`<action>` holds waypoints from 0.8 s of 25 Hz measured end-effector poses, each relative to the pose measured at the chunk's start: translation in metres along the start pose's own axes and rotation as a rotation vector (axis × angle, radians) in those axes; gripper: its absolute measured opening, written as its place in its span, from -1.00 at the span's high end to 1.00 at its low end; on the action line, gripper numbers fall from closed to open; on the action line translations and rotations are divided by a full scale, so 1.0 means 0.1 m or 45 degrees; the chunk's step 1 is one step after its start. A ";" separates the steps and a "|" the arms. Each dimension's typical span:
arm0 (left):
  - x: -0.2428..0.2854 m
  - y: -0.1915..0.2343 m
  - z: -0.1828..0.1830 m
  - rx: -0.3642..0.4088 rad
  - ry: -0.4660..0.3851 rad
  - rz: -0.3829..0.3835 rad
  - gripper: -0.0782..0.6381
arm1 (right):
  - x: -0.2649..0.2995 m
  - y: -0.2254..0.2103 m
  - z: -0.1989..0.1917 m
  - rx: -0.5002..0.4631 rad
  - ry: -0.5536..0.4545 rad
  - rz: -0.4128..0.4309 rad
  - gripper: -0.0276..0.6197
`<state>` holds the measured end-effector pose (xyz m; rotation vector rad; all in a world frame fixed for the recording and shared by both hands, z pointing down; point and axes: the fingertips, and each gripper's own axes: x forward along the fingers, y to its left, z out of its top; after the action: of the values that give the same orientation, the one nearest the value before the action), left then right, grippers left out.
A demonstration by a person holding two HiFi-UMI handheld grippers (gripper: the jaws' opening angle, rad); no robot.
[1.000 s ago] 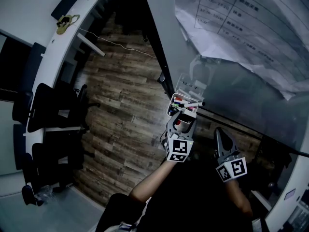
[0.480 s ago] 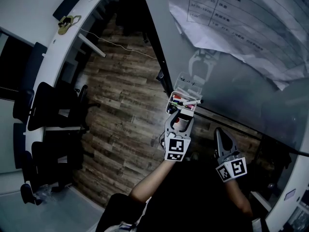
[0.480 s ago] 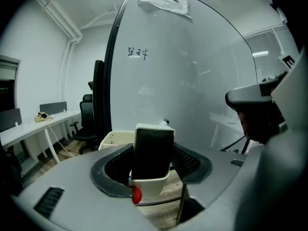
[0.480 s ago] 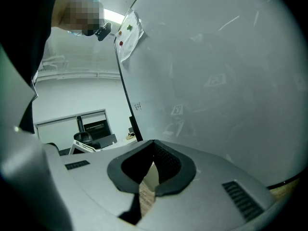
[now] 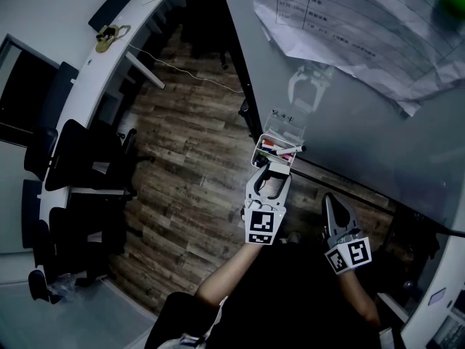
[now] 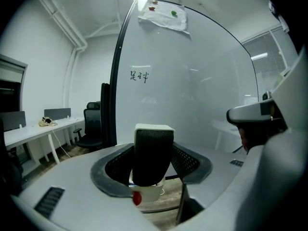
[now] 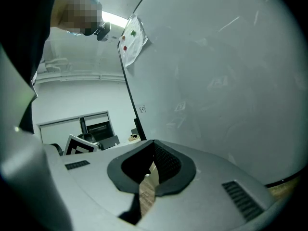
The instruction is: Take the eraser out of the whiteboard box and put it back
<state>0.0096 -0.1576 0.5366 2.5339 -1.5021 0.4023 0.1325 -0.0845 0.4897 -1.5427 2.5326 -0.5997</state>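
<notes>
Gripping the eraser (image 6: 153,155) upright between the closing jaws of the left gripper (image 5: 274,167), pads against both its sides, dark felt face toward the camera. Holding it just over the near end of the whiteboard box (image 5: 285,128), markers inside. Resting the right gripper (image 5: 329,201) apart beside the whiteboard (image 5: 349,122), jaws nearly together, nothing between them.

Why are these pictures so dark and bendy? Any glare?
Head view: dim overall, the person's sleeve nearly black. Left gripper view: wide-angle lens bows the whiteboard edge; the eraser is sharp. Right gripper view: ceiling light glares, corners go black.
</notes>
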 end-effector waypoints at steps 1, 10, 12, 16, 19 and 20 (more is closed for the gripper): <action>-0.03 0.00 0.04 0.001 -0.013 0.005 0.08 | -0.02 0.01 0.00 -0.001 -0.001 0.005 0.87; -0.32 -0.13 0.24 0.007 -0.076 0.031 0.09 | -0.23 0.07 0.01 -0.004 -0.020 0.050 0.87; -0.38 -0.19 0.25 0.007 -0.084 0.033 0.09 | -0.29 0.07 0.01 -0.002 -0.022 0.058 0.87; -0.57 -0.30 0.28 0.000 -0.100 0.046 0.09 | -0.45 0.10 -0.02 0.006 -0.024 0.077 0.87; -0.74 -0.40 0.30 -0.005 -0.104 0.059 0.09 | -0.56 0.14 -0.03 0.013 -0.028 0.098 0.87; -0.80 -0.43 0.31 -0.008 -0.105 0.065 0.09 | -0.59 0.16 -0.03 0.014 -0.030 0.108 0.87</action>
<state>0.0154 -0.0791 0.4820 2.5409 -1.5965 0.3032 0.1470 -0.0257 0.4801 -1.4218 2.5578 -0.5801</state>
